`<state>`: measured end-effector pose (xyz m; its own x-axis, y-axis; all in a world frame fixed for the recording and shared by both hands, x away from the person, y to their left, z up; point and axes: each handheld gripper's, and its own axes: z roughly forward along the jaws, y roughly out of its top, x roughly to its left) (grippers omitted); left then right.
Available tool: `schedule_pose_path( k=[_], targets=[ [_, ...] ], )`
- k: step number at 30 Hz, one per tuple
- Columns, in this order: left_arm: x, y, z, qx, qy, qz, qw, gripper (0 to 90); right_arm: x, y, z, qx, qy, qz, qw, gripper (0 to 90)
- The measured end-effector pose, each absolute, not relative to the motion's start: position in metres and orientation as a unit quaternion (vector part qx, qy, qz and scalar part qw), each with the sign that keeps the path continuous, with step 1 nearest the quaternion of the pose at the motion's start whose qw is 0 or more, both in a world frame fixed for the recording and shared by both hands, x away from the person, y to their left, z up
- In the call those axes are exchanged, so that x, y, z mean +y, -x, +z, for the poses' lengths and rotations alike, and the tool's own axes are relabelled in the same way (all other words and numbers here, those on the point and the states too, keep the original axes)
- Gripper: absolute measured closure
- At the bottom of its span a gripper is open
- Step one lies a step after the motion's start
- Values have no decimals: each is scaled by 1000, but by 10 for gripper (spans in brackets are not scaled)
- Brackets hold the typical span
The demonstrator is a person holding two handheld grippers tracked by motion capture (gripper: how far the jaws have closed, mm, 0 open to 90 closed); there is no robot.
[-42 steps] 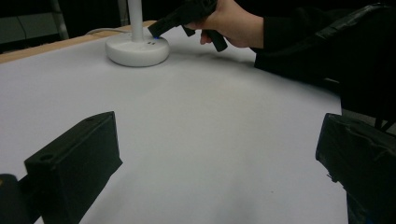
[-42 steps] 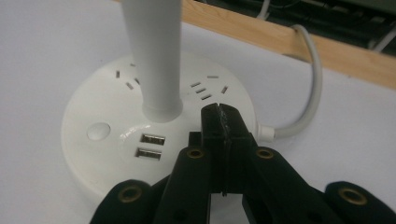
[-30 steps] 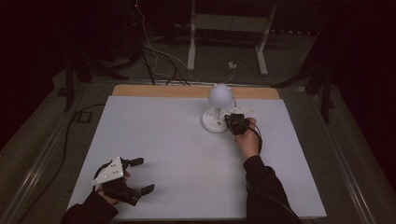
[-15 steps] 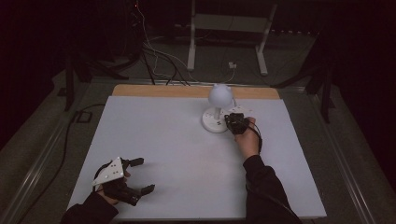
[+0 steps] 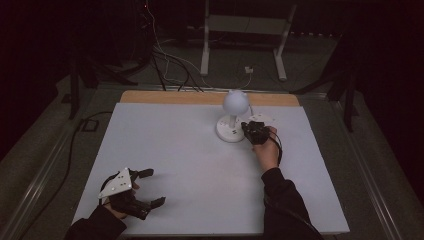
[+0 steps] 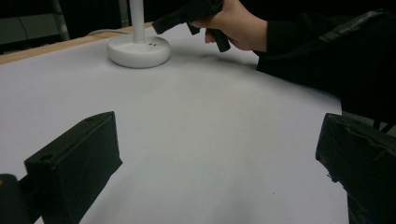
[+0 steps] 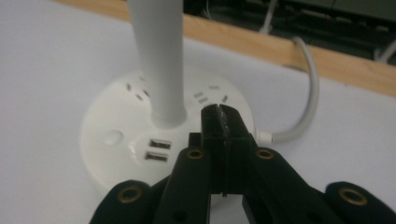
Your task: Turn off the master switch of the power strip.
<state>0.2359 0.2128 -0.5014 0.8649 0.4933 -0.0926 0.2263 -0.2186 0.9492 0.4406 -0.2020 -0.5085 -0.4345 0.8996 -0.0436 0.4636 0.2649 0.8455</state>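
**Closed right jaws on the lamp base, left gripper idle**

High view: the lamp (image 5: 233,117) stands near the middle of the worktop's (image 5: 165,150) far edge, globe head up, round base flat. My right gripper (image 5: 248,131) touches the base's right side; I judge it's there to press a control, not to lift. My left gripper (image 5: 148,187) rests near the worktop's near-left corner, well apart, presumably parked out of the way. A small dark mark sits on the base; too small to read.

Left gripper view: jaws spread wide, nothing between them, bare worktop ahead. Lamp base (image 6: 138,48) and the right hand (image 6: 236,25) show at the far side.

Right gripper view: jaws clenched together, nothing gripped, tips resting on the base top (image 7: 121,135) just right of the stem (image 7: 158,60). Socket slots, two USB ports (image 7: 156,150) and a round button (image 7: 112,137) visible; a white cable (image 7: 306,102) leaves toward the far edge. No legible writing.
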Motion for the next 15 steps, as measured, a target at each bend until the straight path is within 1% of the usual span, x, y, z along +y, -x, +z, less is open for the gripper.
schedule_pose_path(
  k=[2,3,6,10,13,14,15],
  targets=[
    [212,-236,-502,233,-772,114,580,3,-202,-439,-506,745,-452,402,281,900],
    [212,-236,-502,233,-773,115,579,3,-203,-439,-504,743,-456,407,274,900],
    [212,-235,-501,232,-773,115,580,3,-202,-439,-495,741,-453,411,276,894],
    [212,-236,-501,233,-772,115,580,3,-200,-437,-488,743,-447,413,279,841],
    [212,-235,-501,232,-772,115,580,3,-202,-436,-487,741,-449,415,277,760],
    [212,-235,-501,232,-772,115,580,3,-202,-435,-486,740,-452,413,278,720],
    [212,-235,-501,233,-772,115,580,3,-203,-434,-486,739,-452,415,278,647]
  ],
)
